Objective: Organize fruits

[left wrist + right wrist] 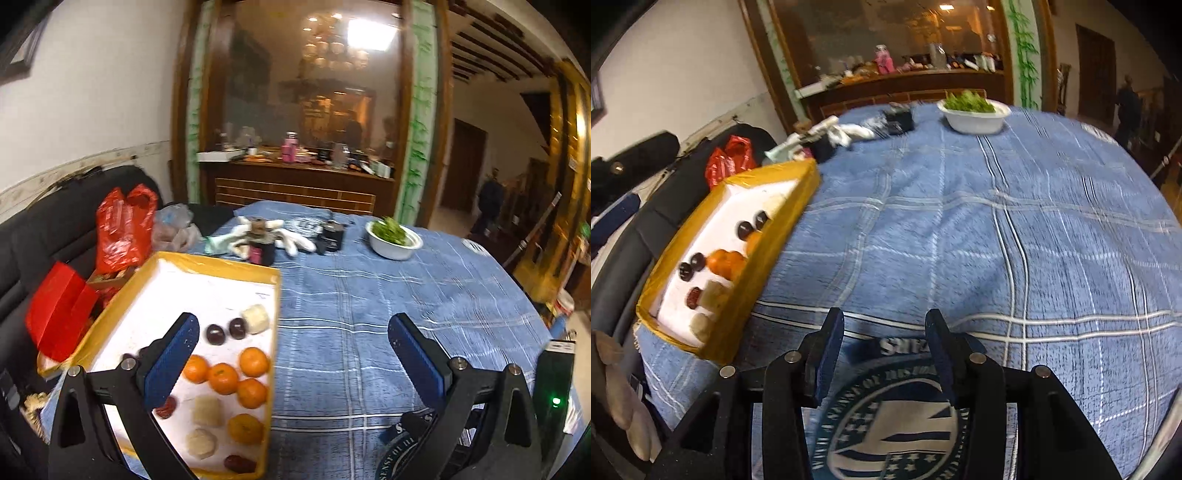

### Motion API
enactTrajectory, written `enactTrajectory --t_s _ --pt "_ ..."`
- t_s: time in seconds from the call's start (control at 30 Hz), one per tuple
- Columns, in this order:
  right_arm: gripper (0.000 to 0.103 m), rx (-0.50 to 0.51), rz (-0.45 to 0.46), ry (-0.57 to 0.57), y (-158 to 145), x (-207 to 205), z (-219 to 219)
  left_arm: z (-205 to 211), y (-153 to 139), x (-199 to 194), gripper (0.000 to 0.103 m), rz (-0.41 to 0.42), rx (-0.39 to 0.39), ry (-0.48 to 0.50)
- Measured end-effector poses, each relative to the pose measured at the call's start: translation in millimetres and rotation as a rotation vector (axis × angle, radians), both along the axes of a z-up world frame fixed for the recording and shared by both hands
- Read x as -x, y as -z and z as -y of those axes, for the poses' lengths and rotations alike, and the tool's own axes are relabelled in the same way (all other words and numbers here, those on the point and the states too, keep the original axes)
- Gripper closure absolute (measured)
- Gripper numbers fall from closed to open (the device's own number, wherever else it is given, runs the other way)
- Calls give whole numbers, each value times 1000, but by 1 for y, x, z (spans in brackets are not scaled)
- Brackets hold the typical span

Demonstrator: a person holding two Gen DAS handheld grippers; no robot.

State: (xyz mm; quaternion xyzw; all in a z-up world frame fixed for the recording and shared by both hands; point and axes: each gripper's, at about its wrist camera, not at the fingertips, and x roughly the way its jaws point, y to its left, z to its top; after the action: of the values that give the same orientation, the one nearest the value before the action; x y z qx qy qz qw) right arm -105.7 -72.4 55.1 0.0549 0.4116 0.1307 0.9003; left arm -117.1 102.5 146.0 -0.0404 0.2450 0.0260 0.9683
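Note:
A yellow-rimmed white tray [221, 264] lies on the left of the blue plaid table and also shows in the right wrist view [768, 236]. It holds several oranges [223, 377], dark round fruits [215, 334], red dates [239, 463] and pale cake-like blocks [208, 410]. My left gripper [293, 336] is wide open and empty, its left finger over the tray's near part. My right gripper [884, 325] is open and empty, low over the tablecloth to the right of the tray.
A white bowl of greens [393, 236] stands at the table's far side, beside white gloves [284, 236] and small dark items [332, 236]. Red bags [123, 229] and a red box [61, 310] lie on the dark sofa at left. A blue plaid cloth [406, 302] covers the table.

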Motion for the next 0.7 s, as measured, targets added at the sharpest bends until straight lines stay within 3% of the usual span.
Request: enactTrajectory --t_s 0.13,0.3,0.57,0.7 --pt "38 28 89 -19 -17 15 -12 -17 -8 22 0 76 -34 -93" --pt "38 52 102 -52 -26 27 -32 -39 -16 32 0 54 7 -137" --pt "37 58 113 -89 -37 55 -52 -63 -39 75 0 132 -32 -286" --pt "37 56 133 -120 -46 73 -63 -81 -43 95 0 158 15 -312"
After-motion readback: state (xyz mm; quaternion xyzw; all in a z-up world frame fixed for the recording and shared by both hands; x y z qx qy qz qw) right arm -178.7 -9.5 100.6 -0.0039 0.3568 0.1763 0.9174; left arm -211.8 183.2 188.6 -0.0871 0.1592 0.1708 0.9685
